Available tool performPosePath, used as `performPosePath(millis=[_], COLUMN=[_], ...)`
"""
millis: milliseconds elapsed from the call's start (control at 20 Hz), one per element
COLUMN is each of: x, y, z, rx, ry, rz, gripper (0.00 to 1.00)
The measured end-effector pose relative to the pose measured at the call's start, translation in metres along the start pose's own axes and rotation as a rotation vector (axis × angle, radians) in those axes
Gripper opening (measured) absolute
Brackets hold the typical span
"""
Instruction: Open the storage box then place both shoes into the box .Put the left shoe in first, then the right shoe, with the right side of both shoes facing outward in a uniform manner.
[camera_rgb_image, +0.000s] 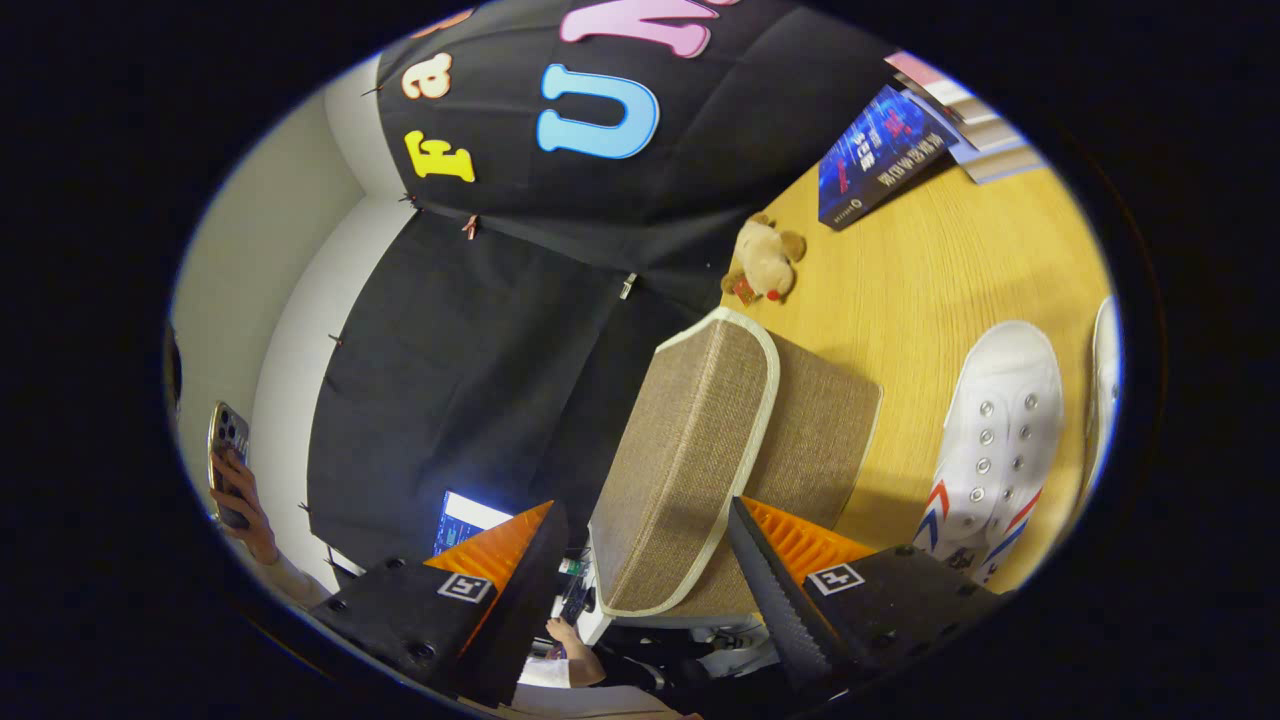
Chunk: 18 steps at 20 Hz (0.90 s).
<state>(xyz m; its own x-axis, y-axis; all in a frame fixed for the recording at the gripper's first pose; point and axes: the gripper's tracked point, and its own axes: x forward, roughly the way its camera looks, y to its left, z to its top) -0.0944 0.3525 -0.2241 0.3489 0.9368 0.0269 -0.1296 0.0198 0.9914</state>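
Gripper (645, 560) fingers spread apart, straddling lid edge of fabric storage box (720, 450) directly ahead; white shoe (995, 440) alongside.

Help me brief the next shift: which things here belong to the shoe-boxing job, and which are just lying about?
Job: storage box between the open gripper's fingers; two white shoes on the table.
Lying about: plush toy; books; a person's phone.

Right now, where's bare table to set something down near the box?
Bare table lies between the box, plush toy, book and shoes. Crowded by the shoes. The gripper is open, fingers straddling the box's near end.
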Motion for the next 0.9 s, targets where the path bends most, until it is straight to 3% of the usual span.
performPosePath(millis=[400,650,800,850,900], x=[0.035,0.048,0.044,0.044,0.045], y=[-0.034,-0.018,-0.012,-0.012,-0.012], z=[-0.023,-0.026,-0.030,-0.038,-0.045], rx=[0.141,0.211,0.269,0.265,0.246], ry=[0.013,0.005,0.028,0.041,0.049], rz=[-0.006,0.064,0.101,0.092,0.067], gripper=[0.98,0.96,0.61,0.52,0.52])
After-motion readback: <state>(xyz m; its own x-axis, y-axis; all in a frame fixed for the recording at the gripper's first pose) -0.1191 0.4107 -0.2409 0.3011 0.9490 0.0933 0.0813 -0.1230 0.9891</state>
